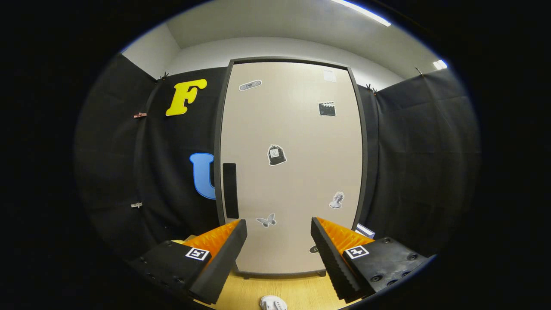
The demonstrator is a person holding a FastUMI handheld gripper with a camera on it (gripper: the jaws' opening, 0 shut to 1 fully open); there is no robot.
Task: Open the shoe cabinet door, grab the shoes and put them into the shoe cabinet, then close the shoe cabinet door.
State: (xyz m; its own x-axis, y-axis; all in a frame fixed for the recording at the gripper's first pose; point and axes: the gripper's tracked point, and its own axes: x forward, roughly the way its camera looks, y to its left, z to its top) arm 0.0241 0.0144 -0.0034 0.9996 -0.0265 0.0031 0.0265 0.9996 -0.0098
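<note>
The shoe cabinet (290, 168) stands straight ahead of me, a tall pale box with a dark frame. Its door (297, 129) is closed and carries several small stickers. A dark vertical handle slot (230, 190) sits along the door's left edge, just above my left finger. My gripper (279, 232) is open, fingers spread wide with nothing between them, held short of the door's lower part. A white shoe (273, 303) lies on the wooden floor below and between the fingers, partly cut off.
Black cloth walls (422, 163) close in on both sides of the cabinet. The wooden floor (297, 290) runs from the cabinet's base toward me. A small pale object (365, 230) peeks out behind the right finger beside the cabinet.
</note>
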